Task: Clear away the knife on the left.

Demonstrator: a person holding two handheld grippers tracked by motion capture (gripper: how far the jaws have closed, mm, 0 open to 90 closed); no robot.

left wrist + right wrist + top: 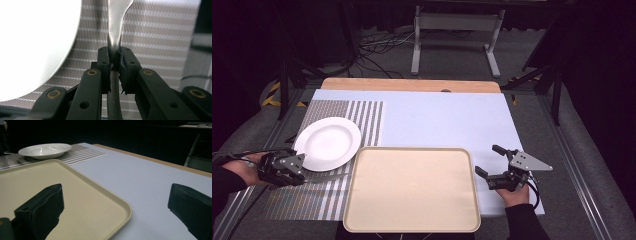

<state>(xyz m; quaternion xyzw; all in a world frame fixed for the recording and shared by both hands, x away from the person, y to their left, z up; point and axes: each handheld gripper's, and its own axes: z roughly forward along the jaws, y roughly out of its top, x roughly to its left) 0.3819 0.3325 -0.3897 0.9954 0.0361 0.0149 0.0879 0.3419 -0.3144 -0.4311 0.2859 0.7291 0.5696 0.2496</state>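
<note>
My left gripper (306, 176) (114, 53) is shut on the thin neck of a silver metal utensil (115, 22) (332, 176), held just above the striped placemat (362, 117) (155, 37). The utensil's working end is out of frame, so I cannot tell its kind. A white plate (328, 143) (32, 37) (45, 150) lies on the placemat, close beside that gripper. My right gripper (488, 160) (117, 205) stands open with nothing between its jaws, at the right edge of a beige tray (412, 190) (82, 185).
The tray lies at the table's near edge, on a pale blue sheet (442, 120) (140, 177) that covers the wooden table (412, 85). Beyond the table stand a grey metal frame (457, 30) and loose cables (377, 45) on the floor.
</note>
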